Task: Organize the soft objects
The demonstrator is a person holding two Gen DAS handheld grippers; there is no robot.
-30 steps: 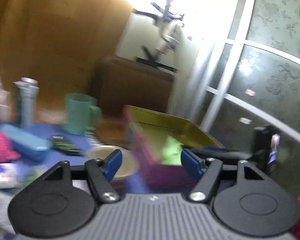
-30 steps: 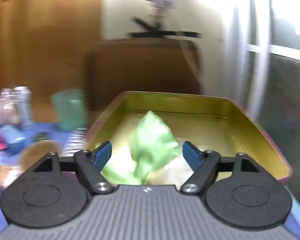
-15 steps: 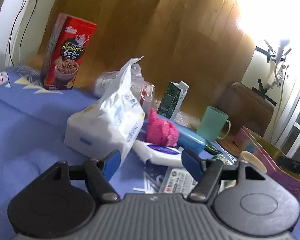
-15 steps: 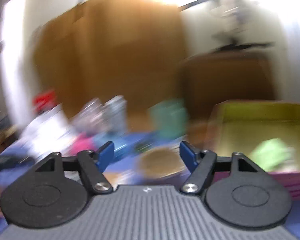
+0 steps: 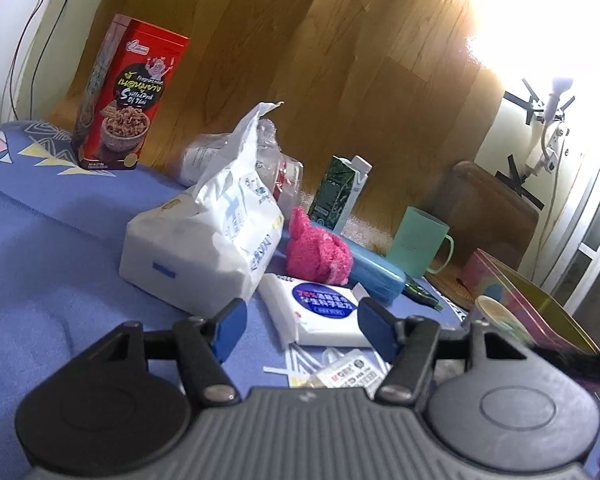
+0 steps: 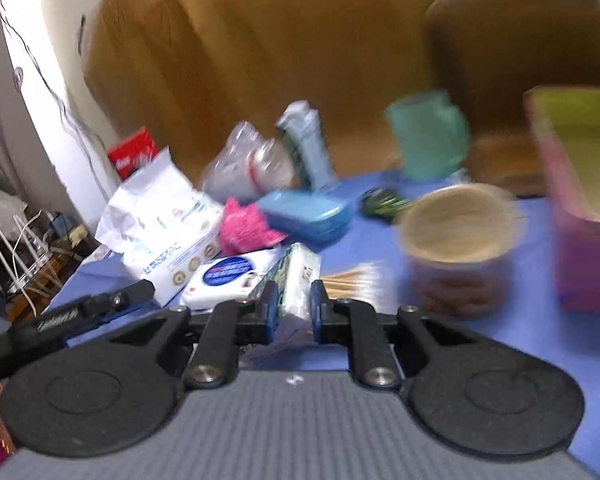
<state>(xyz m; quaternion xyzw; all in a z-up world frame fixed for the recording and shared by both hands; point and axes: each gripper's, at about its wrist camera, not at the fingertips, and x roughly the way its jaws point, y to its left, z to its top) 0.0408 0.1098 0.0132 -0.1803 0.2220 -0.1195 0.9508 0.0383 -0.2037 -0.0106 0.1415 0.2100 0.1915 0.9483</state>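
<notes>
My right gripper point(image 6: 294, 306) is low over the blue tablecloth, its jaws closing with their pads against a small green-and-white tissue packet point(image 6: 298, 276). My left gripper point(image 5: 302, 328) is closing but still apart. A white wipes pack with a blue label point(image 5: 320, 308) lies just ahead between its fingers, untouched. Behind the wipes is a fluffy pink cloth point(image 5: 318, 252) point(image 6: 246, 226), next to a large white tissue bag point(image 5: 204, 240) point(image 6: 160, 216). The pink tin box with a yellow inside point(image 5: 532, 304) point(image 6: 580, 184) stands at the right.
A blue case point(image 5: 376, 276), a teal mug point(image 5: 418, 246), a green carton point(image 5: 340, 196) and a red snack box point(image 5: 128, 96) stand behind the pile. A paper bowl point(image 6: 460, 232) and loose wooden sticks point(image 6: 352, 276) lie to the right of my right gripper. Bare tablecloth point(image 5: 40, 260) lies to the left.
Both views swung left from the tin box to the pile. The left jaws narrowed slightly. The right jaws went from wide open over the green cloth in the tin to closed on the tissue packet.
</notes>
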